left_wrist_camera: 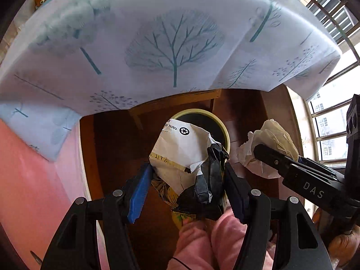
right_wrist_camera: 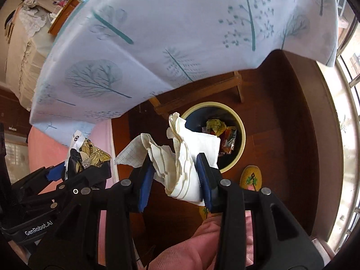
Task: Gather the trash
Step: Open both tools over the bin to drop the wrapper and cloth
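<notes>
Left gripper (left_wrist_camera: pixel 187 175) fingers clamped on crumpled wrapper (left_wrist_camera: pixel 180 150), right gripper (right_wrist_camera: pixel 174 175) fingers clamped on crumpled paper (right_wrist_camera: pixel 186 155), above bin (right_wrist_camera: pixel 238 144) at frame centre.

Black jaws, blue pads (left_wrist_camera: pixel 140 192), pink trousers (left_wrist_camera: pixel 202 243)

Pale blue tree-print tablecloth (left_wrist_camera: pixel 157 51) hangs over wooden table frame (right_wrist_camera: pixel 198 94), dark brown wood floor (right_wrist_camera: pixel 281 123) beneath, yellow embroidered slipper (right_wrist_camera: pixel 252 177), pink trouser legs (left_wrist_camera: pixel 213 240), barred window (left_wrist_camera: pixel 330 132).
</notes>
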